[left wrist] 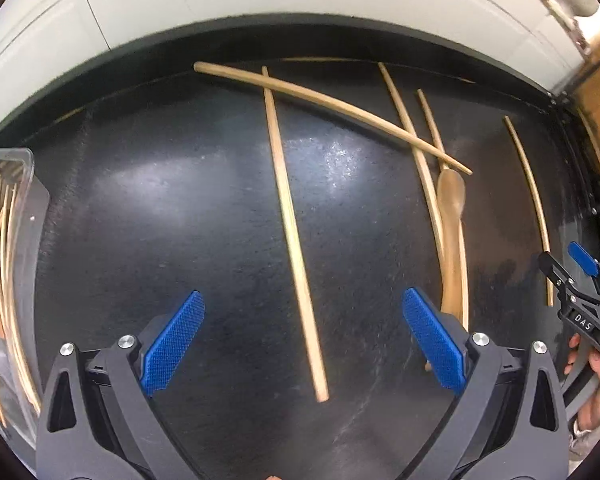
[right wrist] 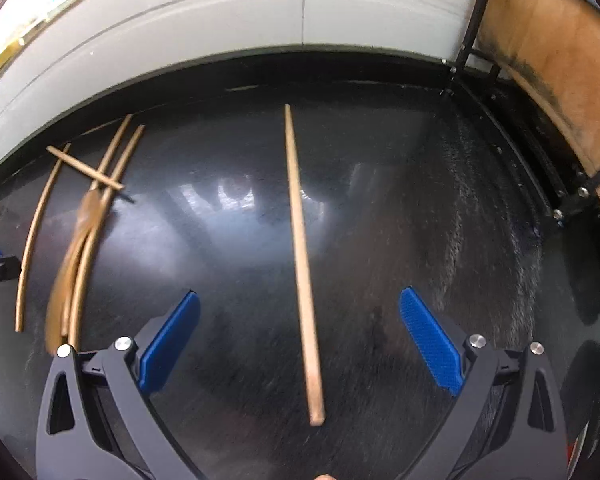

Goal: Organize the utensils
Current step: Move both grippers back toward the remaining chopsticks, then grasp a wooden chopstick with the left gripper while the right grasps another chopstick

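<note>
Now both tools hang spread wide over the black counter (left wrist: pixel 180 200), gripping nothing. Left tool (left wrist: pixel 302 342) straddles a lone chopstick (left wrist: pixel 290 216) just left of the crossed pile (left wrist: pixel 432 152); right tool (right wrist: pixel 300 344) frames another chopstick (right wrist: pixel 300 248) well right of that pile. Both sticks run lengthwise away from the cameras, thick ends nearest. They look light, stiff and prone to rolling, so pinching near the thick end seems safest. A clear box (left wrist: pixel 8 240) holding more sticks sits far left of the pile.
</note>
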A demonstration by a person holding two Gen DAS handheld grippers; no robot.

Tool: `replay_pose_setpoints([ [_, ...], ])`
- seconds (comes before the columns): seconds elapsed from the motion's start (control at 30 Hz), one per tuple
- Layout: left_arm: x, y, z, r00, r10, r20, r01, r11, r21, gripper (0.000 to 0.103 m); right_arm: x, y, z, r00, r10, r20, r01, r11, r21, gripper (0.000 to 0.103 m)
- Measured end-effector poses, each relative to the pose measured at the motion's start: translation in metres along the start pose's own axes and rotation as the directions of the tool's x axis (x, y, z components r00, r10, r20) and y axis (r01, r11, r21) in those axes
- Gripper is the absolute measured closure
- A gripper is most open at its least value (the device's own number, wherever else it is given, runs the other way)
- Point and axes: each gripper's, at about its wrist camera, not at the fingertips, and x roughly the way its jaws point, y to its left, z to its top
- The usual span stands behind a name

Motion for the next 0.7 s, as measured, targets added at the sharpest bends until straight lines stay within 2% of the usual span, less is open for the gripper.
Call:
replay_pose_setpoints([
  [0.13, 0.007, -0.003, 0.004, 0.999, 0.035, 0.021, -0.034, 0.999, -0.032, 0.006, 0.016, -0.005, 0.002, 0.999, 0.008, -0.043, -0.008, 1.000, -0.002, 0.006],
  [0.27, 0.018, -0.009, 0.008, 0.998, 0.057, 0.003, -0.057, 0.997, -0.055, 0.006, 0.018, -0.010, 0.004, 1.000, 0.019, -0.018, -0.019, 1.000, 0.012, 0.006],
  [0.37, 0.025, -0.017, 0.013, 0.988, 0.153, 0.023, -0.152, 0.988, -0.035, 0.005, 0.021, -0.005, 0.009, 0.999, 0.030, -0.025, -0.030, 1.000, -0.006, 0.005],
  [0.57, 0.028, -0.024, 0.024, 0.983, 0.170, 0.073, -0.164, 0.983, -0.087, 0.005, 0.029, 0.002, 0.024, 0.998, 0.055, -0.004, -0.055, 0.997, -0.049, 0.005],
  [0.7, 0.032, -0.030, 0.037, 0.983, 0.163, 0.087, -0.158, 0.985, -0.062, 0.005, 0.034, 0.002, 0.033, 0.998, 0.052, 0.035, -0.050, 0.998, -0.036, 0.005],
])
